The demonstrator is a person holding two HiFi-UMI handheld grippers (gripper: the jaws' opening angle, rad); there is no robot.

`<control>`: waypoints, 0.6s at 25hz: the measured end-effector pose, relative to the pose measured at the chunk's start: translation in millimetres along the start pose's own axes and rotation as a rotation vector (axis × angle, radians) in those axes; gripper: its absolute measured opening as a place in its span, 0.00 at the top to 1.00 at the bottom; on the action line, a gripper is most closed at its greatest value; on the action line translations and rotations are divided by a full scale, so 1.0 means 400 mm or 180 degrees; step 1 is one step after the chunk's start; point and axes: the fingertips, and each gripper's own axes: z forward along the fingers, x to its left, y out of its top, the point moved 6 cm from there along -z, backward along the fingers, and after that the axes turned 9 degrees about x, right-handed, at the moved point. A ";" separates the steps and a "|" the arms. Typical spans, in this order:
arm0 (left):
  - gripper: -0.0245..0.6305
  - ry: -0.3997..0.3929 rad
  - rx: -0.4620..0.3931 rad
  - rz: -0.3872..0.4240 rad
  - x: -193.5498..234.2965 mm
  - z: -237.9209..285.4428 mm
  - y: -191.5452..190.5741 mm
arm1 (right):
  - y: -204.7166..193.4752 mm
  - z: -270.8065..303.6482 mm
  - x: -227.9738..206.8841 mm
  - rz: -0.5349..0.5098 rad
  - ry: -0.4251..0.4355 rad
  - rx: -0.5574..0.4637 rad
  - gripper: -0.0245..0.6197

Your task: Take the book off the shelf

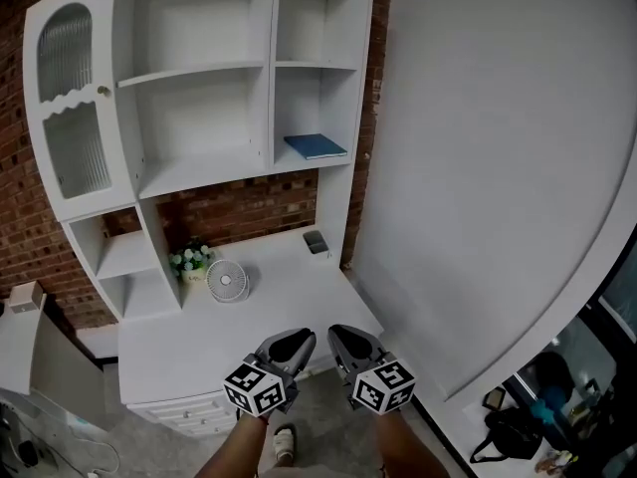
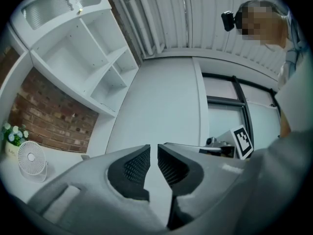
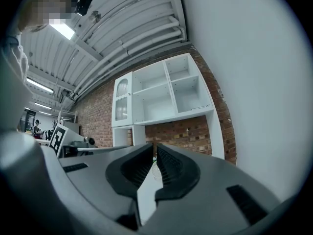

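On desk [image 1: 289, 312] below book [image 1: 316, 146]; sm fan [image 1: 228, 281], flowers [image 1: 189, 259], dark obj [image 1: 316, 242]

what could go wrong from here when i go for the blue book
1. Both the left gripper and right gripper are shut; reaching like this would likely shove the flat-lying book deeper into its compartment rather than grip it.
2. The compartment is narrow, so a jaw could strike its side wall.
3. The fan and small dark object sit on the desk below the reach path and might get knocked.
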 end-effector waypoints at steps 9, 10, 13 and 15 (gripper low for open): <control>0.88 -0.0112 0.0045 -0.0006 0.183 0.116 0.051 | 0.034 0.180 -0.108 0.0058 -0.0053 0.0012 0.93; 0.88 -0.0126 0.0049 -0.0009 0.203 0.128 0.059 | 0.039 0.200 -0.120 0.0064 -0.0061 0.0018 0.93; 0.88 -0.0176 0.0069 -0.0008 0.264 0.163 0.081 | 0.053 0.258 -0.156 0.0096 -0.0102 0.0028 0.93; 0.88 -0.0204 0.0080 0.0005 0.304 0.183 0.093 | 0.064 0.296 -0.179 0.0125 -0.0132 0.0011 0.93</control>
